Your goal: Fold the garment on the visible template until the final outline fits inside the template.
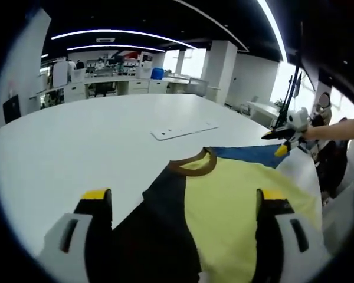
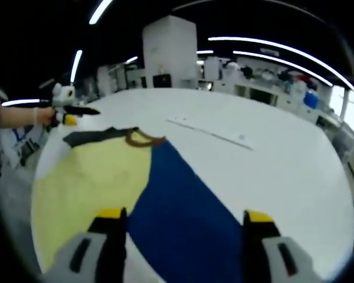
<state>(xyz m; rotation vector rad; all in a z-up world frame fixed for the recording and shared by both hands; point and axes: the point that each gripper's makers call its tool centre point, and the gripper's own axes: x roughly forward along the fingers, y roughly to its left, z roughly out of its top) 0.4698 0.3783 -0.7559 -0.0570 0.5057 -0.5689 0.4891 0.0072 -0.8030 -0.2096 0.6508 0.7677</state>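
Observation:
A T-shirt [image 1: 236, 194] lies flat on the white table [image 1: 88, 135], with yellow, dark and blue panels and a brown collar [image 1: 196, 168]. My left gripper [image 1: 184, 195] hovers open over its near part, jaws wide apart with nothing between them. The right gripper [image 1: 282, 145], held by a hand, sits at the tip of the blue sleeve [image 1: 251, 154]. In the right gripper view the T-shirt [image 2: 94, 177] spreads below my open right gripper [image 2: 185, 215], and the left gripper [image 2: 69, 117] is by the dark sleeve [image 2: 85, 137]. A flat white template [image 1: 183, 131] lies beyond the collar.
The template [image 2: 215, 134] lies apart from the shirt on the table [image 2: 283, 171]. The table's rounded edge [image 1: 310, 177] runs close to the blue sleeve. A person's forearm [image 1: 339, 127] reaches in there. Desks and a white pillar [image 2: 170, 50] stand far behind.

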